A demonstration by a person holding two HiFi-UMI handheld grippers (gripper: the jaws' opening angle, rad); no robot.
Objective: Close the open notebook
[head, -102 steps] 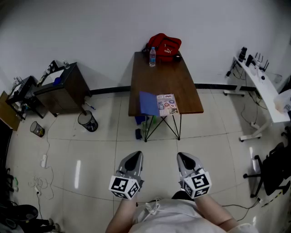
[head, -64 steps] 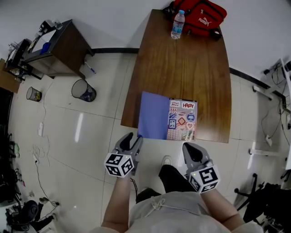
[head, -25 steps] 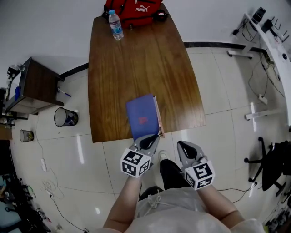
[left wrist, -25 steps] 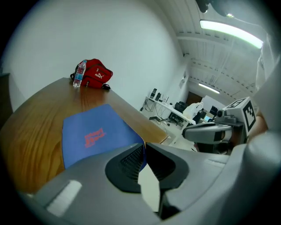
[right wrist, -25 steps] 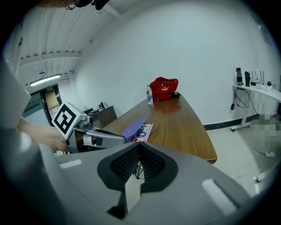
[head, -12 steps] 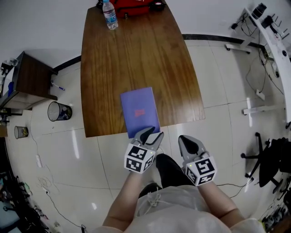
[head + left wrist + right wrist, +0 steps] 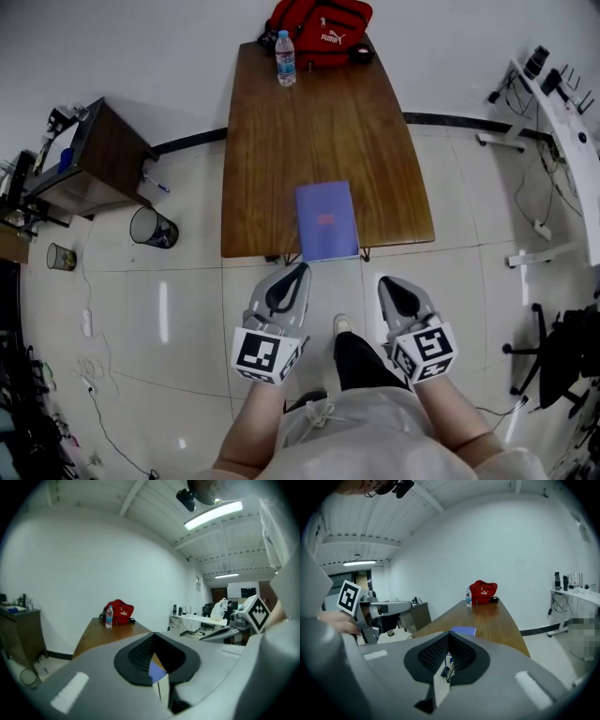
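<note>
The notebook lies shut with its purple cover up, at the near edge of the brown table. My left gripper hangs over the floor just short of that edge, apart from the notebook; its jaws are closing, tips together, with nothing between them. My right gripper hovers beside it, also off the table, shut and empty. In the left gripper view, a sliver of the purple notebook shows below the left gripper's joined tips. The right gripper view shows the notebook past the right gripper's tips.
A red bag and a water bottle stand at the table's far end. A bin and a dark cabinet are to the left. A white desk and an office chair are to the right.
The notebook went from open to shut. Half a second ago the left gripper's jaws stood apart at its near edge; now they are together, and both grippers have drawn back from the table.
</note>
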